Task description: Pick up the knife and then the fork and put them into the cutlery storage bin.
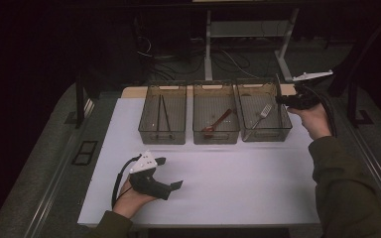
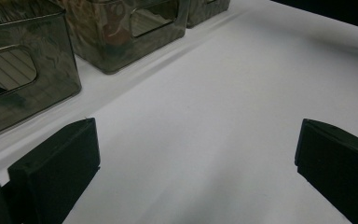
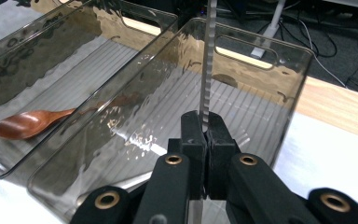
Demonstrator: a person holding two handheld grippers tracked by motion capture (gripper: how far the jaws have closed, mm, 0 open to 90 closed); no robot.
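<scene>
1. Three clear, dark-tinted bins stand in a row in the upper middle of the high view. The left bin (image 1: pixel 162 113) holds a pair of thin dark sticks lying lengthwise. The middle bin (image 1: pixel 216 113) holds a reddish wooden spoon (image 1: pixel 217 123), bowl toward the near end. The right bin (image 1: pixel 263 110) holds a metal fork (image 1: pixel 262 114) lying aslant, tines toward the far end.

2. The right gripper (image 1: pixel 284 99) sits at the upper right of the high view, at the right bin's right-hand wall. In the right gripper view its jaws are clamped on a serrated knife (image 3: pixel 208 65), whose blade stands straight up through the centre of the frame, over the right bin's ribbed floor.

3. The left gripper (image 1: pixel 169 173) rests low on the white table sheet (image 1: pixel 238 183) at the lower left of the high view. Its jaws stand wide apart with nothing between them, bare sheet showing in the gap in the left gripper view.

4. The knife is a thin, hard-to-read line in the high view. Its handle end is hidden behind the jaws in the right gripper view, and its tip is cut off by the top edge. The fork is not discernible there through the rippled wall. The background beyond the table is dark.

5. The sheet in front of the bins is open across the lower centre of the high view. A strip of wooden tabletop (image 3: pixel 340 105) shows past the sheet's edge at the right of the right gripper view.
</scene>
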